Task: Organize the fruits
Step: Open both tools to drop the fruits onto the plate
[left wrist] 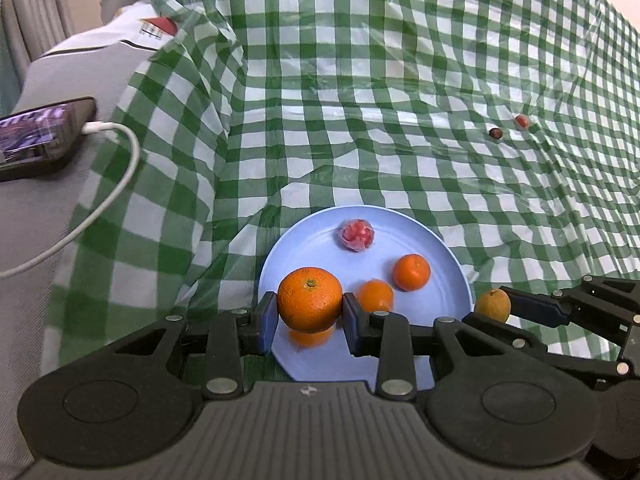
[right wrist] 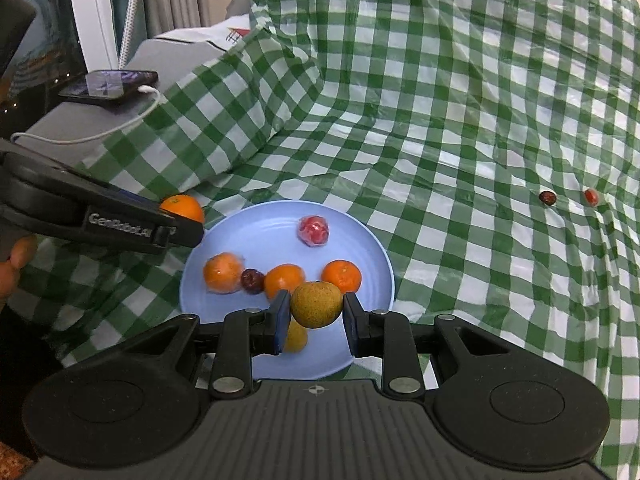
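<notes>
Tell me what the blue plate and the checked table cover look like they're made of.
Blue plate: likely plastic or melamine, smooth semi-matte; soft sheen, faint concentric rings, uniform colour. Green checked cover: thin plastic sheet, glossy; it crinkles sharply, glints on folds and looks slightly see-through at the edge.

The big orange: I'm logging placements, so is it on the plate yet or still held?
Still held. The left gripper fingers clamp the big orange above the blue plate, reflection beneath.

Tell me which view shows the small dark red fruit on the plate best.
The right wrist view: the dark red fruit lies unobstructed on the blue plate between two oranges. In the left wrist view I cannot find it; the large orange likely hides it.
</notes>
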A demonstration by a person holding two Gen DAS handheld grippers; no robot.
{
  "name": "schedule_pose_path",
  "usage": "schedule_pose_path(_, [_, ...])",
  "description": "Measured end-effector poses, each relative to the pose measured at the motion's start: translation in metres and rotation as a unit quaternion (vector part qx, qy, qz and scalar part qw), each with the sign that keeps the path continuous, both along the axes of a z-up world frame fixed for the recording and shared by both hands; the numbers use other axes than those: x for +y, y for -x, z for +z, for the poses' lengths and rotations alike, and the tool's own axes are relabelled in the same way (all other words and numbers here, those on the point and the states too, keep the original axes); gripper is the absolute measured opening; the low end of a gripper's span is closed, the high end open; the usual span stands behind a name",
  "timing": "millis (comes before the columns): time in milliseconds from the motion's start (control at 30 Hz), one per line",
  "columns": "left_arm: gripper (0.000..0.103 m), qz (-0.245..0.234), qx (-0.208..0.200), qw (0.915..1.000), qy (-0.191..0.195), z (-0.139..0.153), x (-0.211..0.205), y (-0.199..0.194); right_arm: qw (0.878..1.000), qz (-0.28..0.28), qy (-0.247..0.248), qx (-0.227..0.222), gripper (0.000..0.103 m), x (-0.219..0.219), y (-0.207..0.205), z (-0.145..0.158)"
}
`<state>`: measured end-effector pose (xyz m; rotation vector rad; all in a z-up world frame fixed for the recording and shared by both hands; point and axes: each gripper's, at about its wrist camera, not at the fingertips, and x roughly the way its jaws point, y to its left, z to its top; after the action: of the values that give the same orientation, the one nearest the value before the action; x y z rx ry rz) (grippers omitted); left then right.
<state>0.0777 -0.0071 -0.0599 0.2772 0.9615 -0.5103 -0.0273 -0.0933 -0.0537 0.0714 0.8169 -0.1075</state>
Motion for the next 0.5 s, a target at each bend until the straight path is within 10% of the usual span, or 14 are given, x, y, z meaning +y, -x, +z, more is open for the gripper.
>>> schedule_pose_path(333, [0.040, -0.023, 0.003, 0.9995, -0.022, -0.026, -0.018, -0.025, 0.999, 0.014, 0.006, 0.029, 0.030, -0.006, -0.029, -0.024])
schedule_pose_path(400, [0.080, -0.028, -0.013, 0.9993, -0.020, -0.023, -0.019, -0.024, 0.999, 0.019, 0.003, 0.031, 0.038, -0.007, -0.032, -0.024])
schedule_pose_path(500, [0.103, -0.020, -0.066, 0.9976, -0.011, -0.009, -0.014, -0.014, 1.000, 0.007, 0.016, 0.022, 0.076, -0.007, -0.028, -0.015])
